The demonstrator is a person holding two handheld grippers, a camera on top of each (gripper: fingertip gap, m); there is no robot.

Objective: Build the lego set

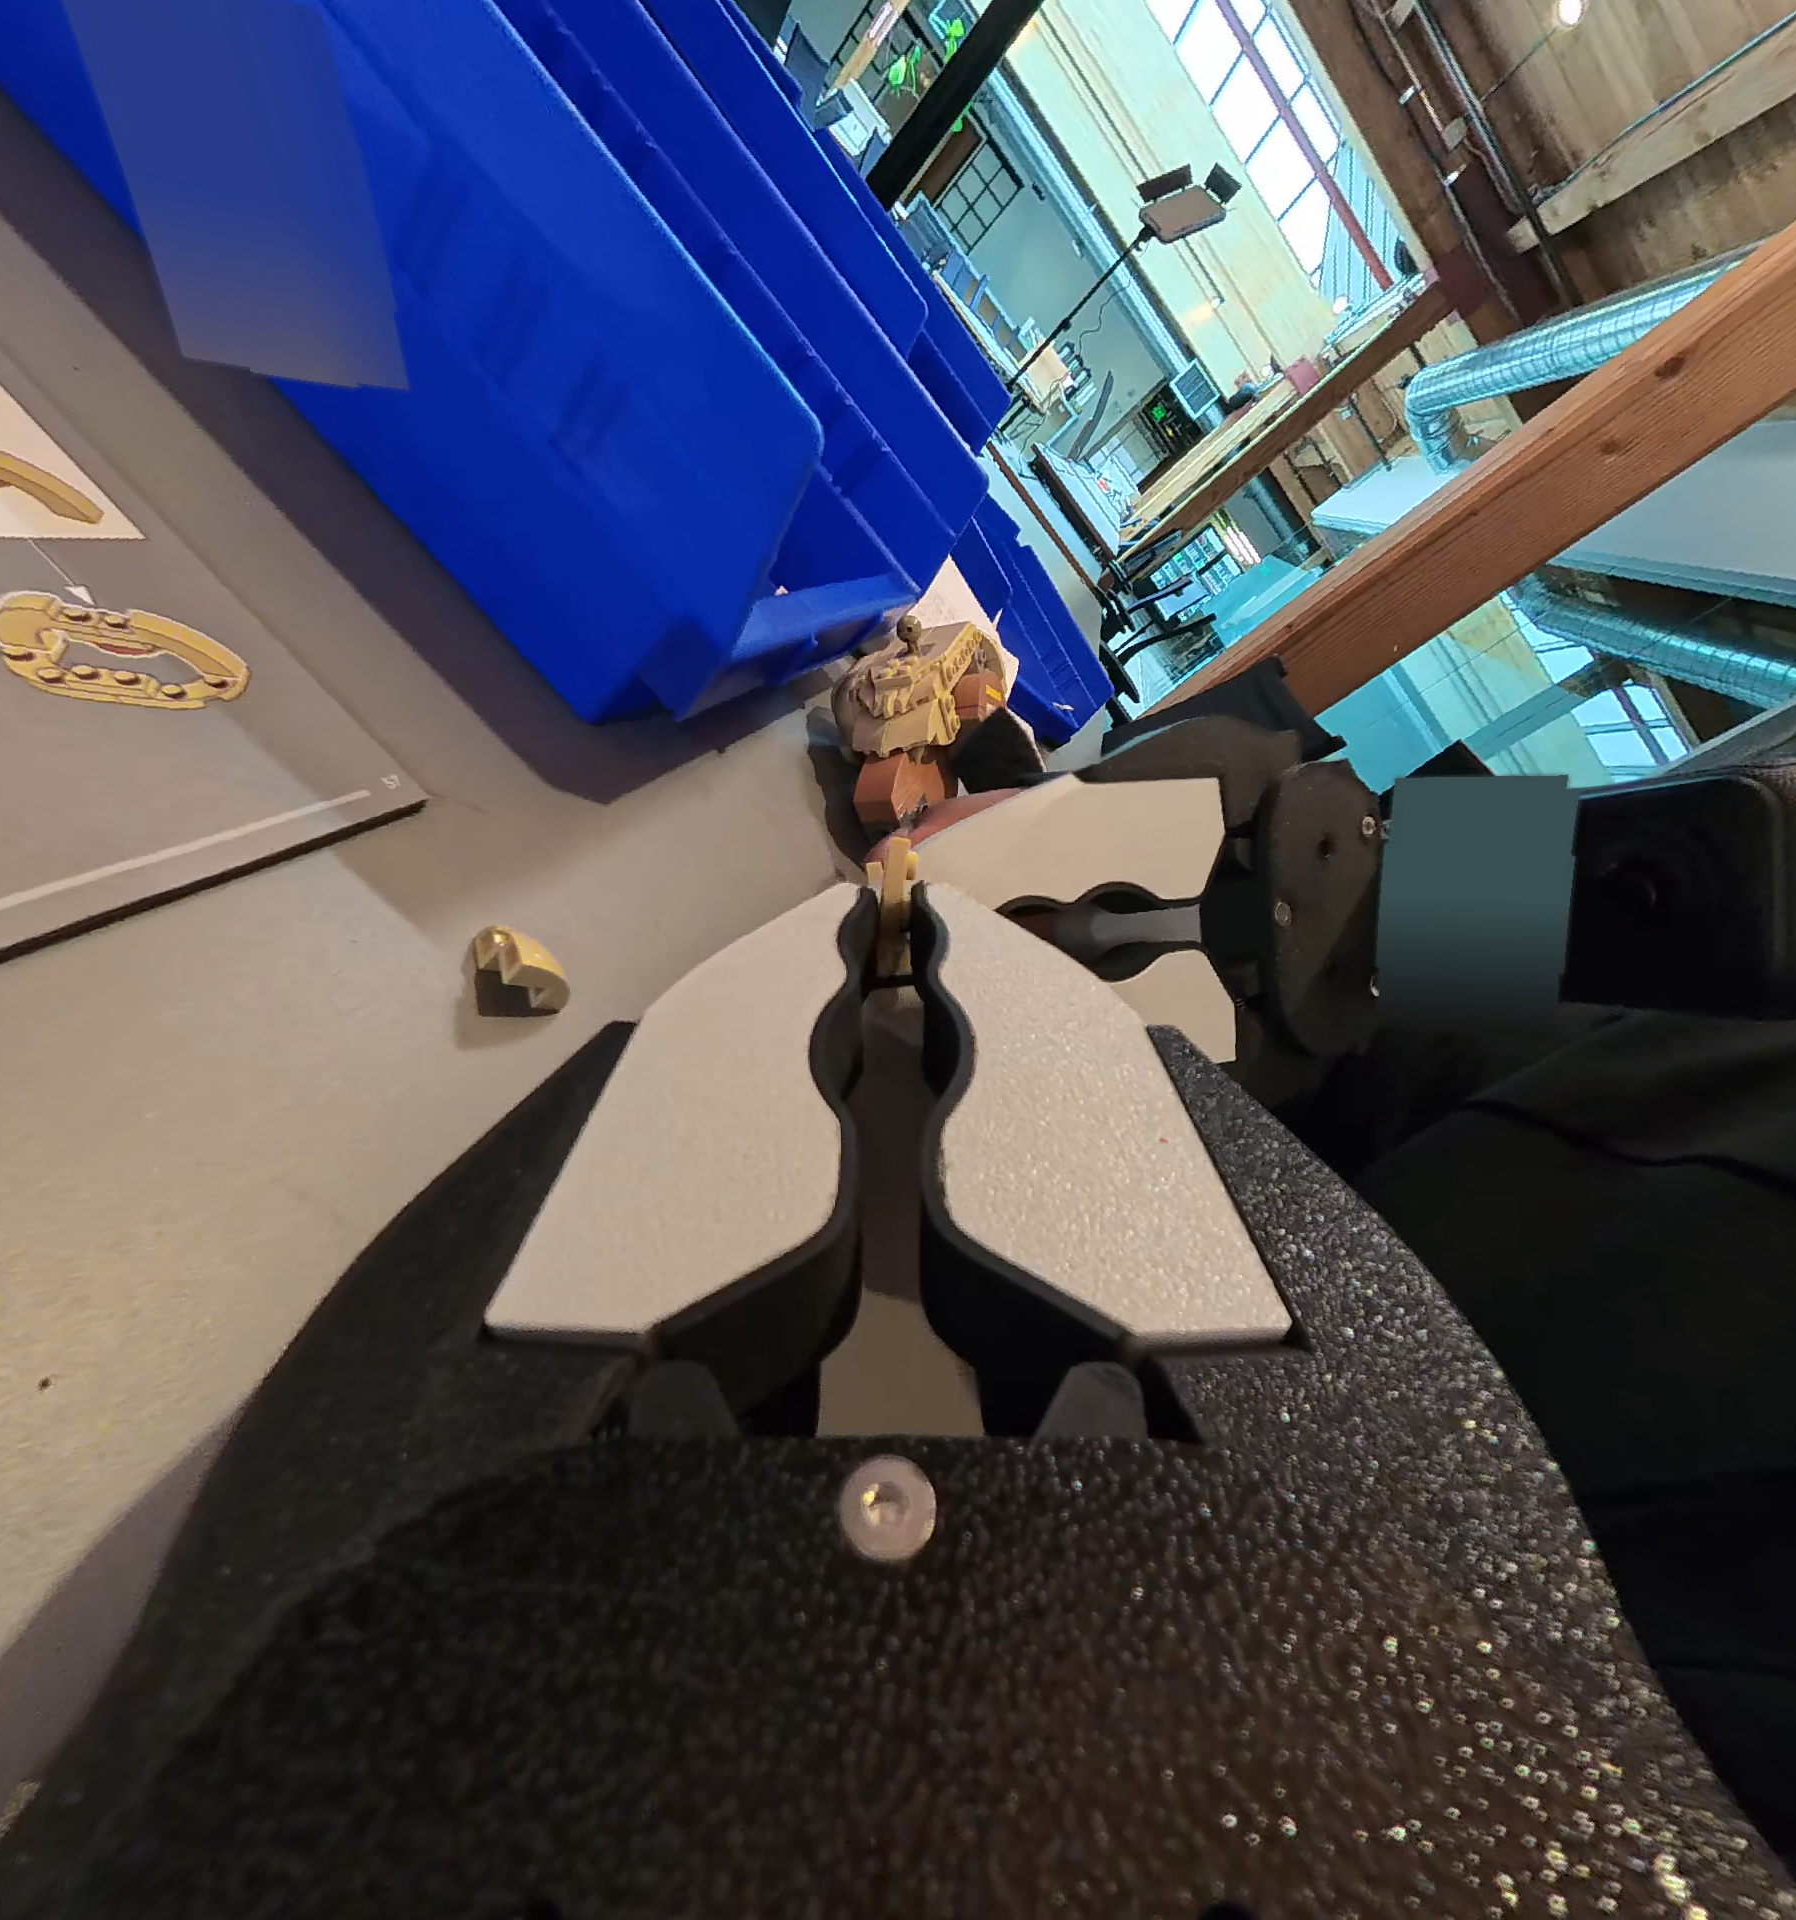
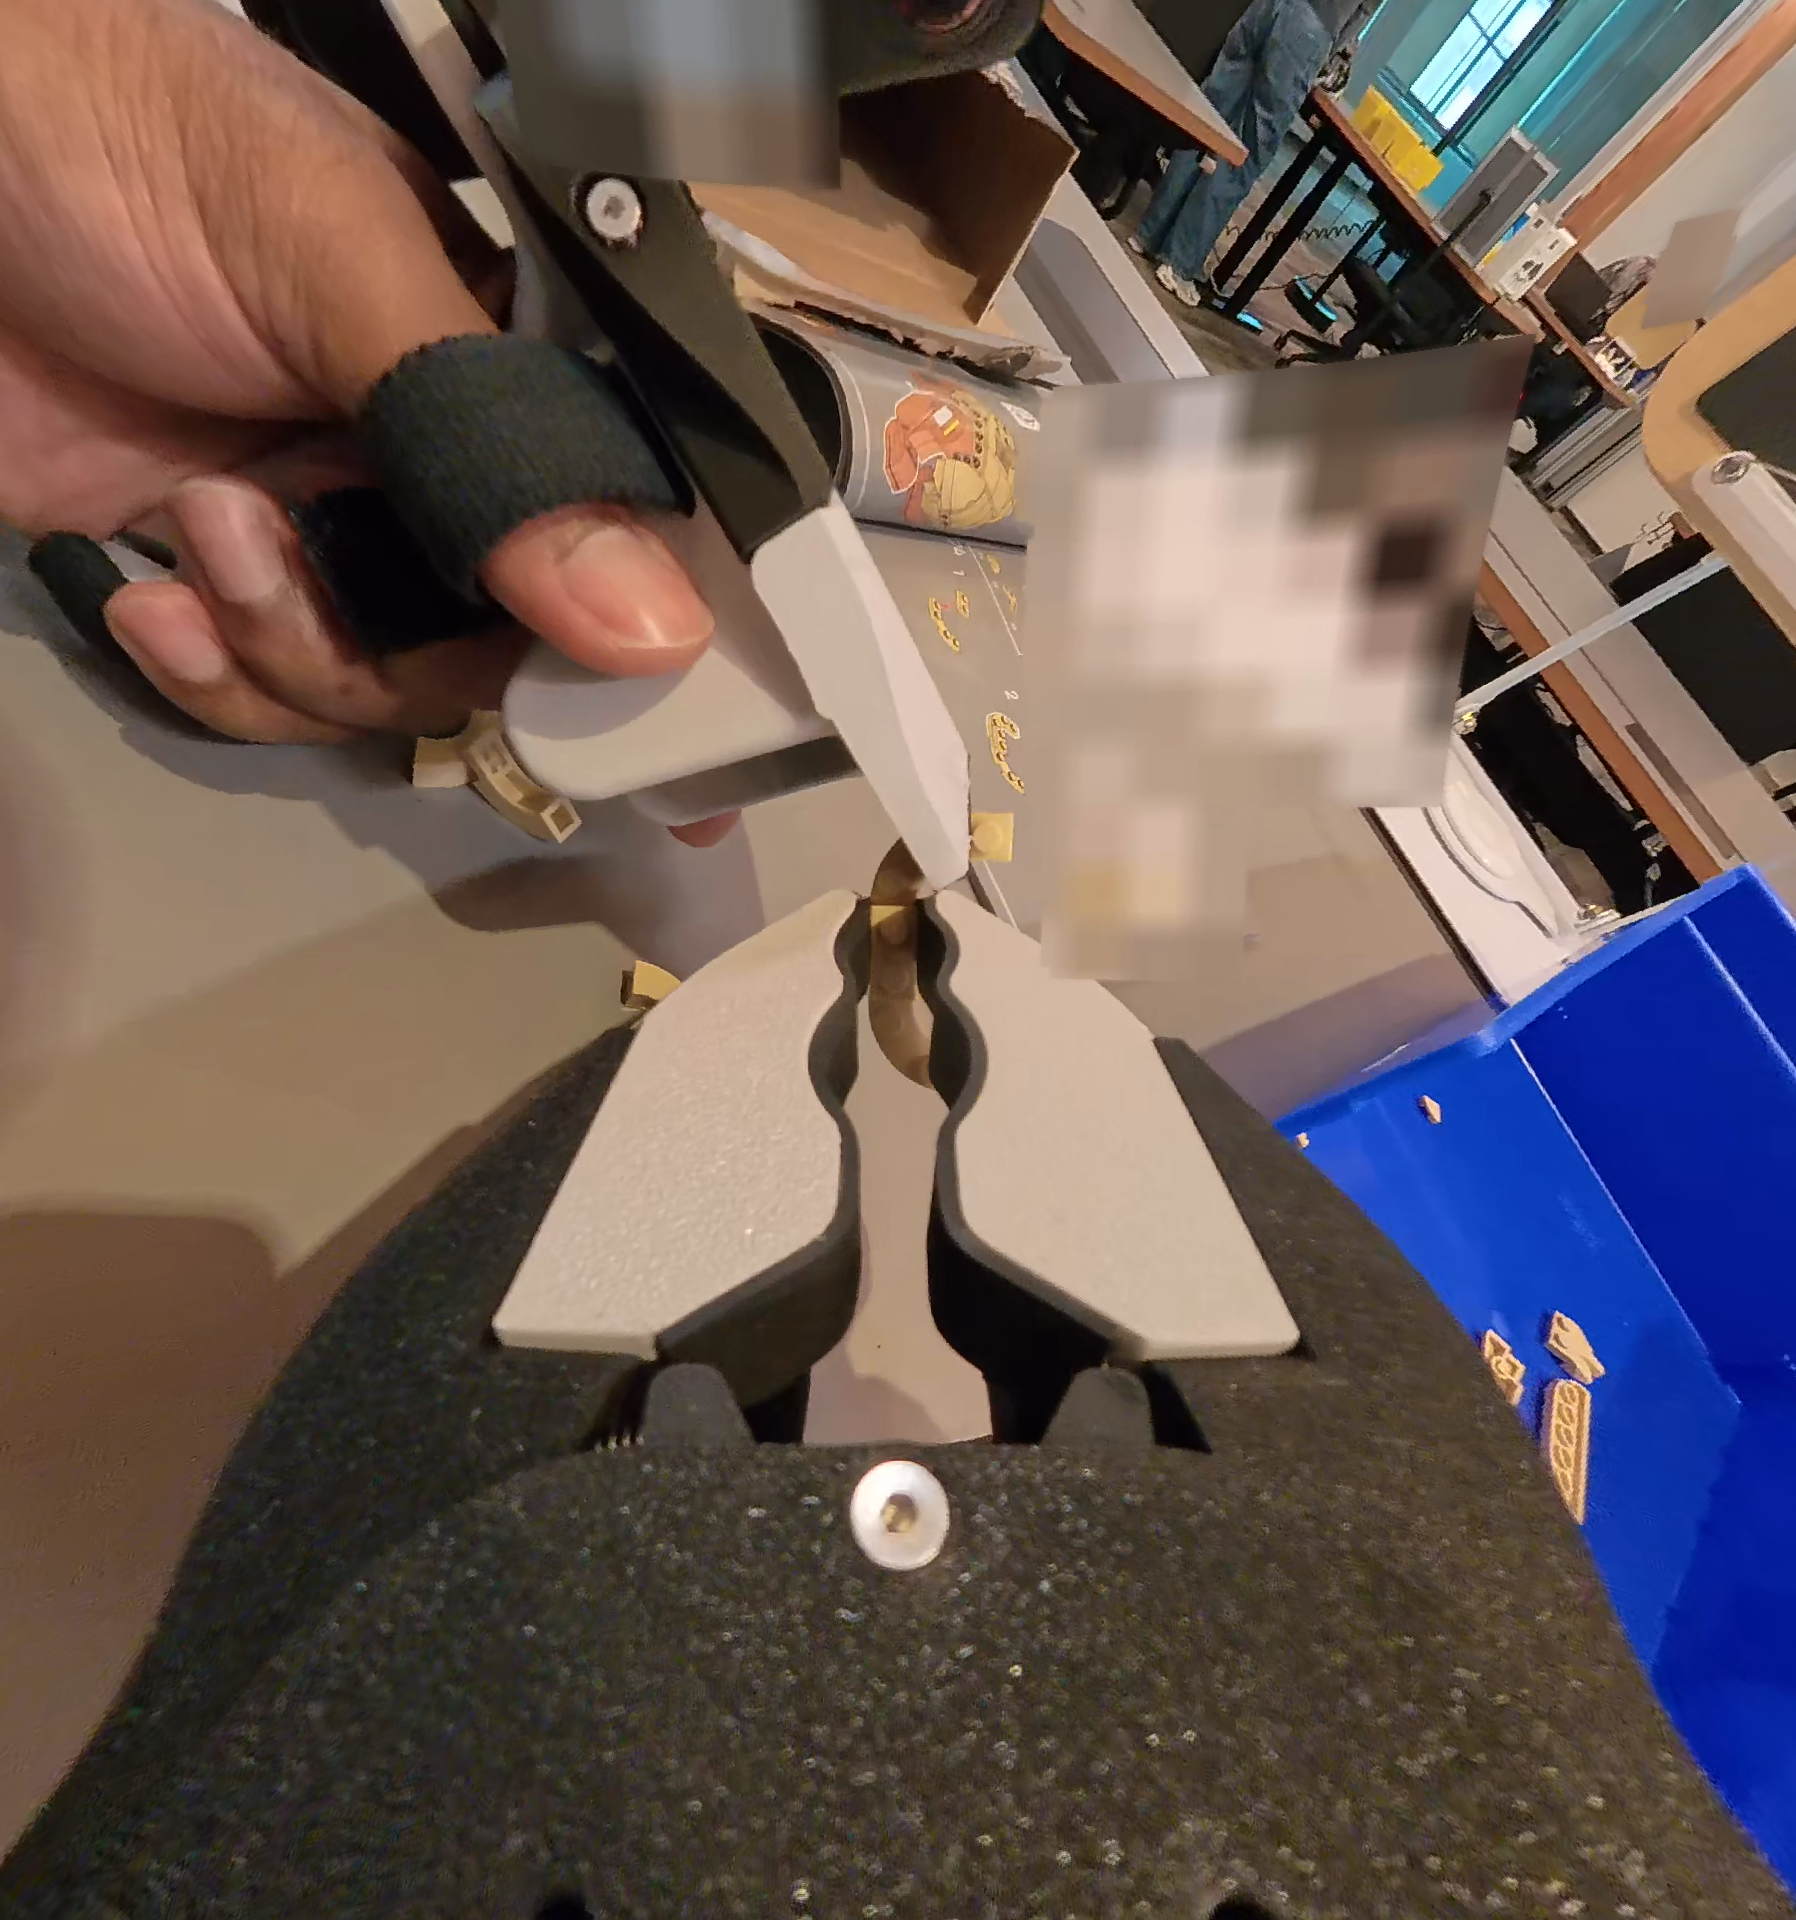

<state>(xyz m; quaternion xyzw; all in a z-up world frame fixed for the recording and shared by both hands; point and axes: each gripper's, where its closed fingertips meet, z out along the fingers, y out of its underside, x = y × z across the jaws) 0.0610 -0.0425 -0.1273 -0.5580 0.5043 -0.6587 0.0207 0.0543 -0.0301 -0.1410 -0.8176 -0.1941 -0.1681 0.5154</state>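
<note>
The left gripper (image 1: 895, 914) is covering most of the tan piece (image 1: 896, 902) between its pads. The picture's left edge is cropping the instruction sheet (image 1: 125, 727). The right gripper (image 2: 899, 914) is hiding the curved tan piece's (image 2: 896, 997) lower end.

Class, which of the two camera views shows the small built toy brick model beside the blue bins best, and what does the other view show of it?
The left wrist view: the tan and brown brick model stands in plain sight on the table, beside the blue bins, beyond the left gripper. The right wrist view does not show the model itself, only a printed picture in the booklet.
</note>
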